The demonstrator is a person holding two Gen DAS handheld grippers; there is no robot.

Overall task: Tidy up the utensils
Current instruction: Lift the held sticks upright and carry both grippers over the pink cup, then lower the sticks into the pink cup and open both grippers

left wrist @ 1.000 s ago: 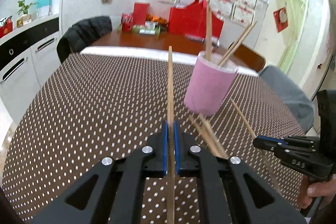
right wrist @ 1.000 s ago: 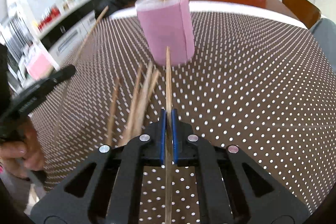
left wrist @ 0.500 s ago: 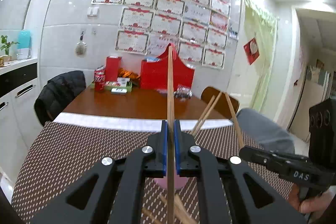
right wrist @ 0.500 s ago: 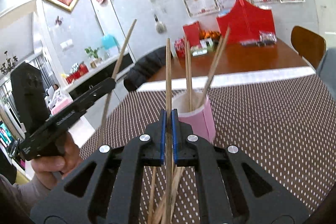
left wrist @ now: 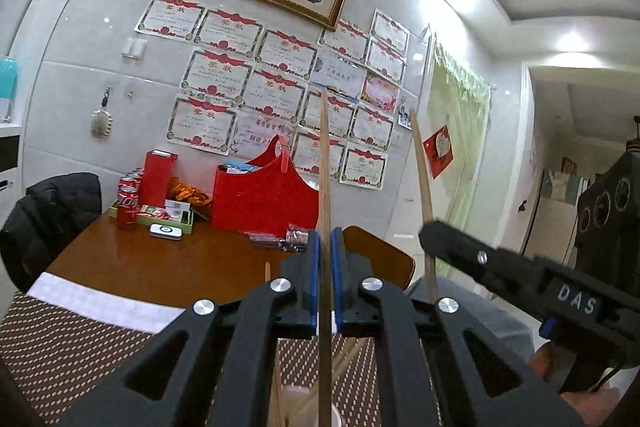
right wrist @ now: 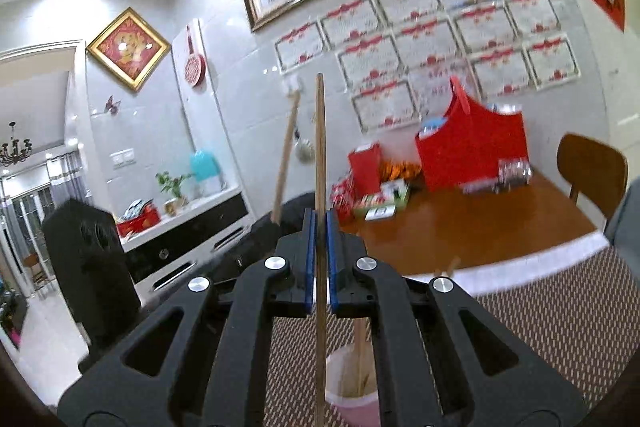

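Observation:
My left gripper (left wrist: 325, 247) is shut on a wooden chopstick (left wrist: 324, 163) held upright, its lower end over the pink cup (left wrist: 298, 405) seen below the fingers. My right gripper (right wrist: 319, 223) is shut on another chopstick (right wrist: 319, 147), also upright, above the pink cup (right wrist: 352, 383), which holds a few chopsticks. The right gripper (left wrist: 430, 233) with its stick shows at the right of the left wrist view. The left gripper's stick (right wrist: 285, 163) shows just left of centre in the right wrist view.
The cup stands on a brown dotted tablecloth (right wrist: 560, 323). Behind is a wooden table (left wrist: 168, 263) with a red bag (left wrist: 260, 199), cans and boxes. A wooden chair (right wrist: 592, 167) and a kitchen counter (right wrist: 188, 223) are nearby.
Both grippers have lifted and tilted their chopsticks from lying toward the table to upright above the cup. The loose chopsticks on the cloth have dropped out of view.

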